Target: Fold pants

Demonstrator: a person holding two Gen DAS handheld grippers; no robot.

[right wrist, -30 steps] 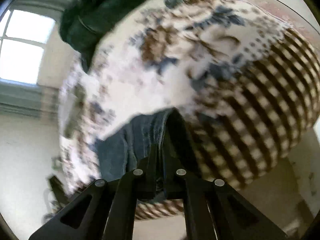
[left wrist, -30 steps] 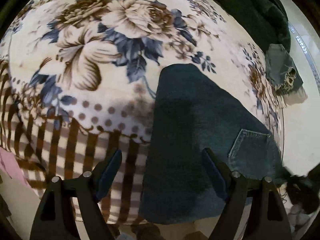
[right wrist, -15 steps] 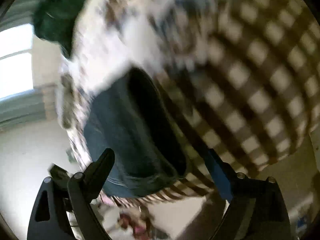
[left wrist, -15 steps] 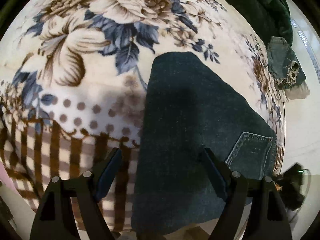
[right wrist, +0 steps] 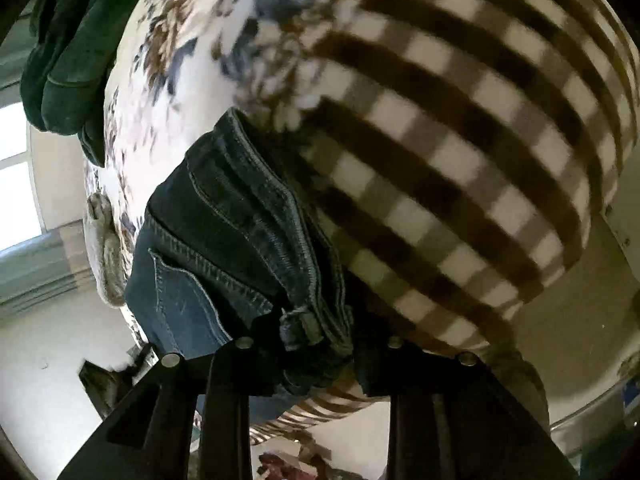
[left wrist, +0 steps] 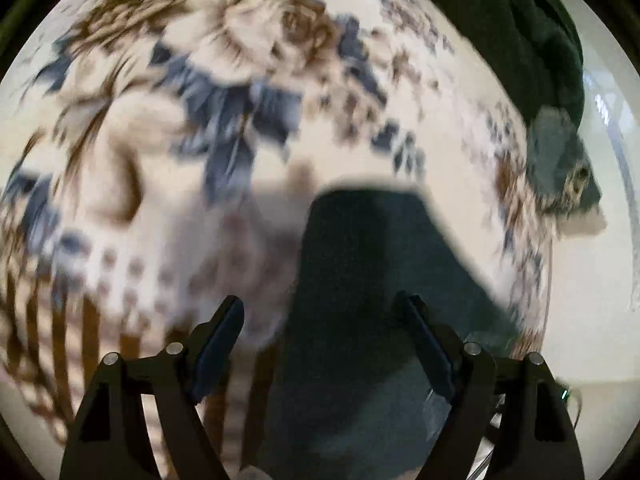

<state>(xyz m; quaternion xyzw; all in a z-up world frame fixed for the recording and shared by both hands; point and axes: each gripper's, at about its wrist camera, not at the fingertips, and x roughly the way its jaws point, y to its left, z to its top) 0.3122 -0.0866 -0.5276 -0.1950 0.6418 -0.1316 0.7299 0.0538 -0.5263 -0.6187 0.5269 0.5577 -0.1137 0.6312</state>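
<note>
Where the floral blanket (left wrist: 224, 128) gives way to its brown checked border, a folded pair of dark jeans (left wrist: 368, 280) is found lying flat, close to the near edge of the covered surface. What lies under the blanket cannot be told. In the left wrist view the picture is blurred by motion. The left tool (left wrist: 320, 344) is seen with its jaws spread wide, poised over the near part of the jeans; one finger is set over the striped border and the other over the denim. Nothing is gripped between them.

In the right wrist view the jeans (right wrist: 224, 240) are shown from the side, with the stacked waistband layers, seam stitching and a back pocket visible. The right tool (right wrist: 316, 352) is placed at the bunched corner of the waistband, which sits between its two fingers. The fingers stand apart on either side of the cloth; whether the cloth is pinched cannot be told, as the fingertips are hidden behind it.

A heap of dark green clothing (left wrist: 532, 40) is noted at the far right corner of the blanket, well apart from the jeans, with a frayed grey piece (left wrist: 560, 160) just beside it at the right edge.
</note>
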